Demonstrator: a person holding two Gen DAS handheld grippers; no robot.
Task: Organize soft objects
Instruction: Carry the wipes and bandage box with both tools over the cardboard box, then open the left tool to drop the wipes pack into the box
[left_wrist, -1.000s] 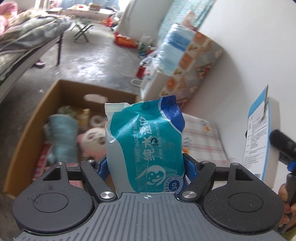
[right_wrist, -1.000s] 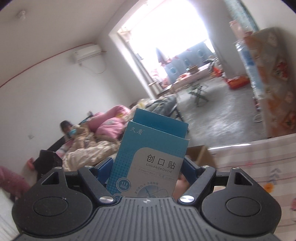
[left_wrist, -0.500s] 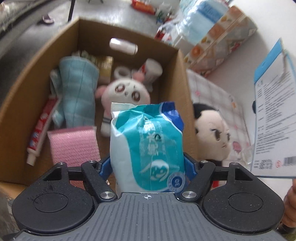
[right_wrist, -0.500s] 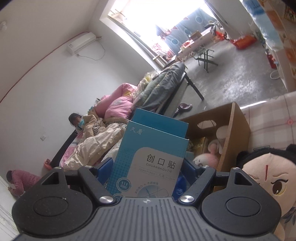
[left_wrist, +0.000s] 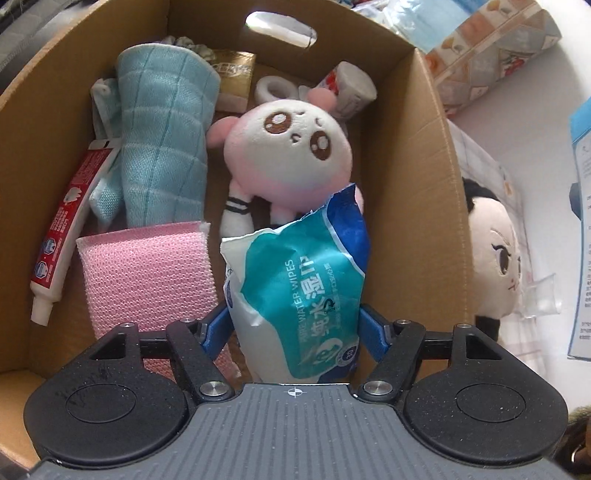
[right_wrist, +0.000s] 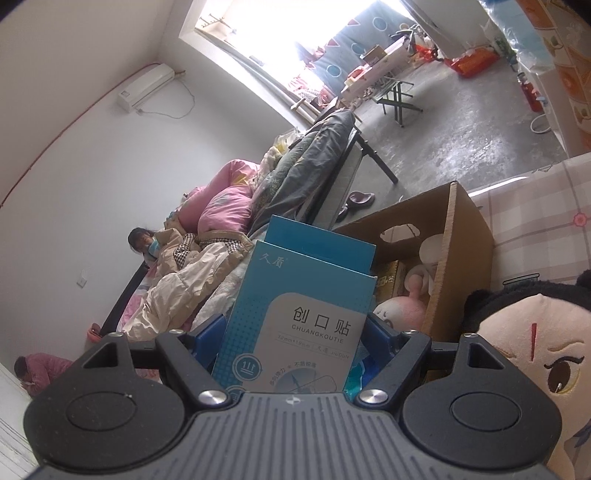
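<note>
I have the left tool (left_wrist: 295, 325) tipped down over the open cardboard box (left_wrist: 439, 192), with the wet-wipes pack (left_wrist: 299, 291) standing upright between its blue pads. My reading: the pack is held by its lower end so it can drop into the free strip of box floor between the pink sponge (left_wrist: 147, 280) and the right wall. The jaws are closing a little on the pack, and the soft wrapper creases where they press — it is gripped, not loose. Already in the box lie a pink-and-white plush (left_wrist: 288, 147), a rolled blue towel (left_wrist: 166, 129) and a toothpaste tube (left_wrist: 70, 221) along the left wall.

The right tool (right_wrist: 295, 332) points nearly level, held off beside the box — waiting its turn, I judge. Its jaws stand fairly wide, clamped on a blue plaster box (right_wrist: 306, 306), upright. A black-haired doll (right_wrist: 535, 354) lies on the checked tabletop (right_wrist: 535, 206), just outside the box wall.
</note>
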